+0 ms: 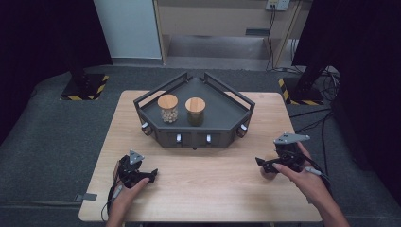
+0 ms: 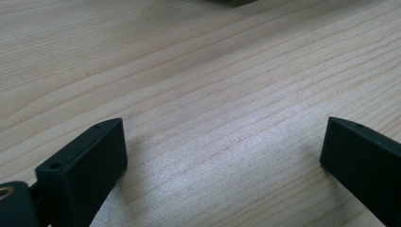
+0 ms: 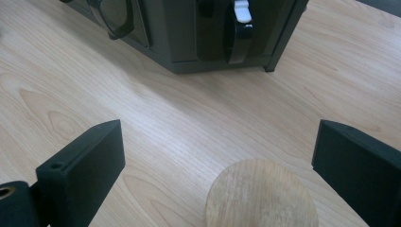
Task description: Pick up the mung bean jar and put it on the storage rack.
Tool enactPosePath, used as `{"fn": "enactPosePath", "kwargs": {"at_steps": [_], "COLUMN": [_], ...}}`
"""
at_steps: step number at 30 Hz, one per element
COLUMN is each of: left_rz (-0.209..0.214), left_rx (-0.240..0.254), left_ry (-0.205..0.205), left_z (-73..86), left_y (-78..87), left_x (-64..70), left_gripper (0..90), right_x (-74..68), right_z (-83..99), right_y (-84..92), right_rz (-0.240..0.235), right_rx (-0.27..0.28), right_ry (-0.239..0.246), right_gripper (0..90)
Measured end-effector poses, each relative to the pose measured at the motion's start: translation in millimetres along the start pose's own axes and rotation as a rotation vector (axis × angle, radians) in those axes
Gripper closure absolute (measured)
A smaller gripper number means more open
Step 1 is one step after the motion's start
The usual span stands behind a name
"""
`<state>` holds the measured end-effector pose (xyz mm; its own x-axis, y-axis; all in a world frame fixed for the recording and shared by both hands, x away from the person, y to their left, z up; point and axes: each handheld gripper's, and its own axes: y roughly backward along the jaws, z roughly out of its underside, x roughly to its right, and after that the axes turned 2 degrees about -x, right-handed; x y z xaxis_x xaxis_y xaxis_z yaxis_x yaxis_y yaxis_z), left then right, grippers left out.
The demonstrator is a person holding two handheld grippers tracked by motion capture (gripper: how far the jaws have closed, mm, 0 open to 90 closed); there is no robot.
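Wooden lid (image 3: 261,194) of a jar sits between the spread, released right tongs (image 3: 217,165), untouched. Left tongs (image 2: 224,156) rest released on the bare tabletop (image 2: 198,71).

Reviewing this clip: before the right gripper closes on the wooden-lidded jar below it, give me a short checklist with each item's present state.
1. Right gripper jaws open: ok, they stand wide apart.
2. Jar lid between the jaws: ok, though it sits nearer one jaw than the other.
3. Jaws low enough to grip the jar's body: cannot tell; the right gripper view shows just the lid top.
4. Left gripper out of the way: ok, open over bare table on the far side.
5. Room on the rack: ok, free space beside the two jars already there.
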<state>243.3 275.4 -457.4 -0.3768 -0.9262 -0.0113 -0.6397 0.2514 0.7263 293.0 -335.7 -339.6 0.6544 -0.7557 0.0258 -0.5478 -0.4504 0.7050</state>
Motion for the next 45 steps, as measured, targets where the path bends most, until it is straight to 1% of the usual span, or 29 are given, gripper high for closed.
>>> {"fn": "enactPosePath", "kwargs": {"at_steps": [9,10,14,17,19,20,29,45], "left_rz": [0.000,0.000,0.000,0.000,0.000,0.000,-0.001,-0.002], "left_rx": [0.000,0.000,0.000,0.000,0.000,0.000,0.000,0.000], "left_ry": [0.000,0.000,0.000,0.000,0.000,0.000,0.001,0.002], "left_z": [0.0,0.0,0.0,0.1,0.0,0.1,0.1,0.2], "left_y": [0.0,0.0,0.0,0.0,0.0,0.0,0.0,0.0], "left_x": [0.0,0.0,0.1,0.1,0.0,0.1,0.3,0.4], "left_gripper": [0.0,0.0,0.0,0.0,0.0,0.0,0.0,0.0], "right_x": [3.9,4.7,6.5,8.7,9.5,10.7,15.3,18.7], "right_z": [11.5,14.4,18.8,25.5,26.9,30.6,44.1,61.0], "right_y": [1.7,1.5,1.6,2.8,3.2,3.4,5.0,2.0], "right_rz": [0.004,0.005,0.008,0.009,0.010,0.011,0.016,0.009], "right_rx": [0.000,-0.001,-0.003,0.003,0.002,0.006,0.001,-0.013], "right_ry": [-0.013,-0.022,-0.028,-0.046,-0.046,-0.051,-0.076,-0.101], "right_gripper": [3.5,3.5,3.5,3.5,3.5,3.5,3.5,3.5]}}
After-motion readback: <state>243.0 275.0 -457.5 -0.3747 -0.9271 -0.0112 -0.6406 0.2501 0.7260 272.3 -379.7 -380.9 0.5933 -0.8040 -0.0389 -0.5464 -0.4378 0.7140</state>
